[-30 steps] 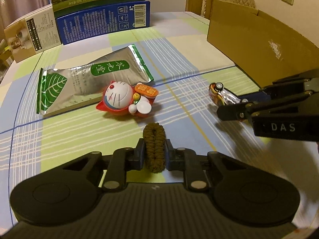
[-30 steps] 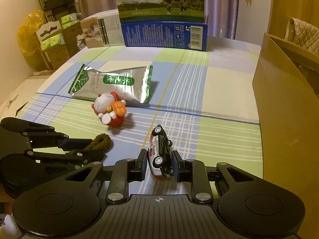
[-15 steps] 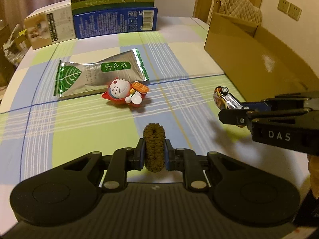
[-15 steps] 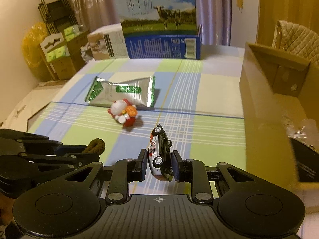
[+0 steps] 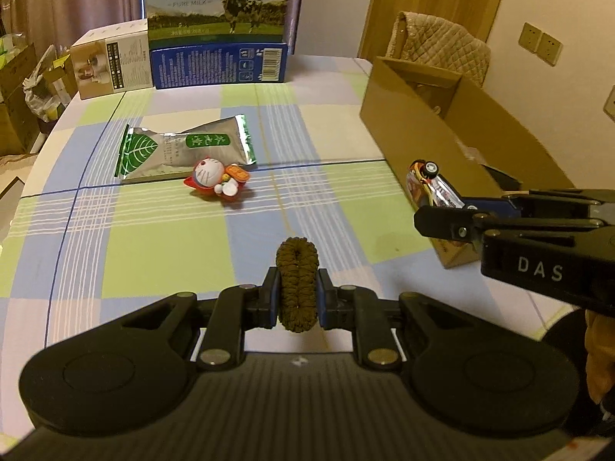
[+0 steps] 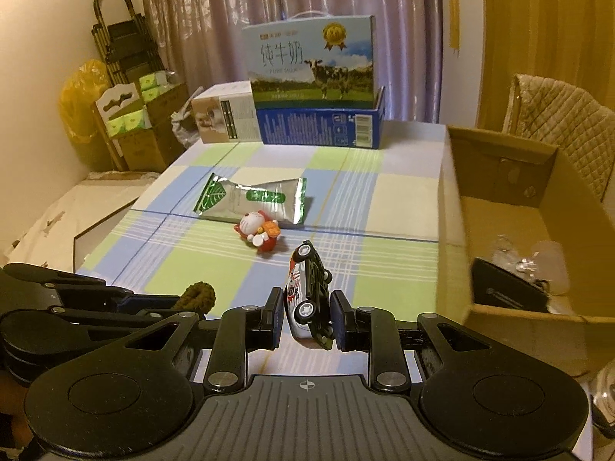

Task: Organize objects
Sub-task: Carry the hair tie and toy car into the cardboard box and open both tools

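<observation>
My left gripper (image 5: 296,292) is shut on a brown braided ring (image 5: 296,280) and holds it above the checked tablecloth; the ring also shows in the right wrist view (image 6: 198,295). My right gripper (image 6: 306,317) is shut on a toy car (image 6: 307,299), lifted off the table next to the open cardboard box (image 6: 449,199). The car shows in the left wrist view (image 5: 430,184) in front of the box wall (image 5: 430,130). A red and white cat figure (image 5: 217,180) lies on the table beside a silver and green snack bag (image 5: 184,146).
A milk carton case (image 5: 219,11) on a blue box and a small white box (image 5: 111,63) stand at the table's far edge. The cardboard box holds a black item (image 6: 503,288) and clear plastic pieces. A padded chair (image 6: 565,115) stands behind the box.
Both grippers have risen and pulled back from the table with their objects still held. The box's inside has come into the right wrist view.
</observation>
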Tool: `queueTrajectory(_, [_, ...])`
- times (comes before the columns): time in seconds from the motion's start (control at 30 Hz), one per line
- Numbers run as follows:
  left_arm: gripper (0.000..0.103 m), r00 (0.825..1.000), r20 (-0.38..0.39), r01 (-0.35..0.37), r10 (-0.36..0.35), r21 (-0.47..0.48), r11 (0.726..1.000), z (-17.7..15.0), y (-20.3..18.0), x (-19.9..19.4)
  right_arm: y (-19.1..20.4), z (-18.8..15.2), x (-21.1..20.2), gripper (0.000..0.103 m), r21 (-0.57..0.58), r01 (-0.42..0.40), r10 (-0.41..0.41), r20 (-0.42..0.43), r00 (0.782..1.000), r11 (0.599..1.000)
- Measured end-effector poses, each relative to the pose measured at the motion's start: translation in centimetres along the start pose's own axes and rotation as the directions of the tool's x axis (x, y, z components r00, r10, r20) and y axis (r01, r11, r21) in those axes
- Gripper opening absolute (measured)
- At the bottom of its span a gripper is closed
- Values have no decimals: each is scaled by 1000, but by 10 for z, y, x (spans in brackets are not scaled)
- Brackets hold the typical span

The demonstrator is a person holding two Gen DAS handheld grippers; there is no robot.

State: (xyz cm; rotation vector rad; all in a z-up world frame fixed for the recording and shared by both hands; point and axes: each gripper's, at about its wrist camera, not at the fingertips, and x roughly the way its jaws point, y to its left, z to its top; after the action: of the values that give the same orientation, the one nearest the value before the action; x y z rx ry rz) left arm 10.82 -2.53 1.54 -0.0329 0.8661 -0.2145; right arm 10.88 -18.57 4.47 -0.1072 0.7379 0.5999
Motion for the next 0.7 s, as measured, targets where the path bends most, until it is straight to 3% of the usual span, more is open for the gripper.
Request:
queueTrajectory(0.43, [15, 997, 42, 56, -57, 30, 998, 4, -39, -37, -21, -7, -55, 22, 12, 60, -61, 48, 997, 998])
queueTrajectory(0.7, [15, 993, 54, 103, -107, 68, 992, 20, -66, -41, -56, -2, -84, 22, 64, 129, -134, 81, 988, 990])
